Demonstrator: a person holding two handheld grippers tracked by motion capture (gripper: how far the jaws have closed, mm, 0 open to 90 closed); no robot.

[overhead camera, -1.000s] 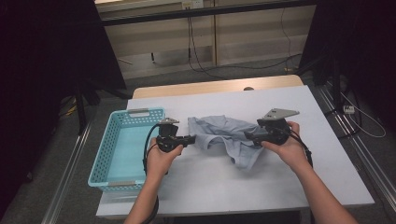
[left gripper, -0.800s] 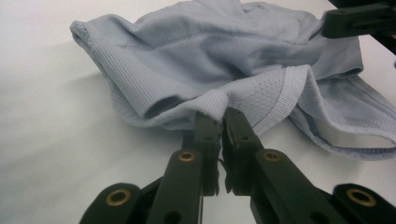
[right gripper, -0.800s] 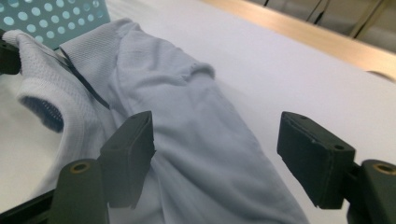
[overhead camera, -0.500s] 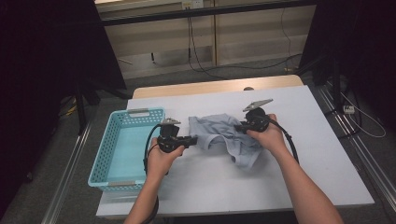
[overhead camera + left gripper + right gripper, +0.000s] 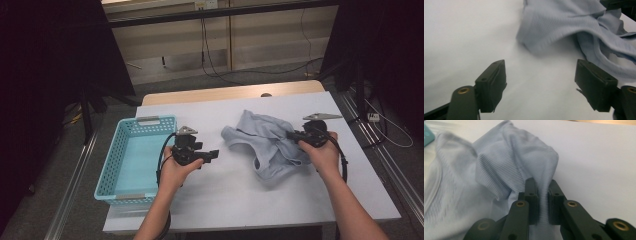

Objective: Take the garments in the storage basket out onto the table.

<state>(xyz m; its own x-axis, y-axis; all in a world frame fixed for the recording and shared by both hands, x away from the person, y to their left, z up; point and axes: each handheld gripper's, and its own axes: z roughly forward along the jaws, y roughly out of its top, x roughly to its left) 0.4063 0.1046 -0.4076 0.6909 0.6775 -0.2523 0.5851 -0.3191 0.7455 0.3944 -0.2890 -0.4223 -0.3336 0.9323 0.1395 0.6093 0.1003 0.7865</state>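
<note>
A: What is the biggest thing here?

B: The white table [image 5: 240, 195]. A light blue basket [image 5: 131, 165] sits on its left side.

A: And the cloth?

B: A pale blue ribbed undershirt [image 5: 267, 145] lies crumpled on the table, right of the middle.

A: What do the tools do?

B: The right gripper [image 5: 541, 195] pinches a fold of the undershirt's right edge. The left gripper [image 5: 540, 82] has just been opening; its jaws are spread wide over bare table, near the cloth, with nothing between them.
</note>
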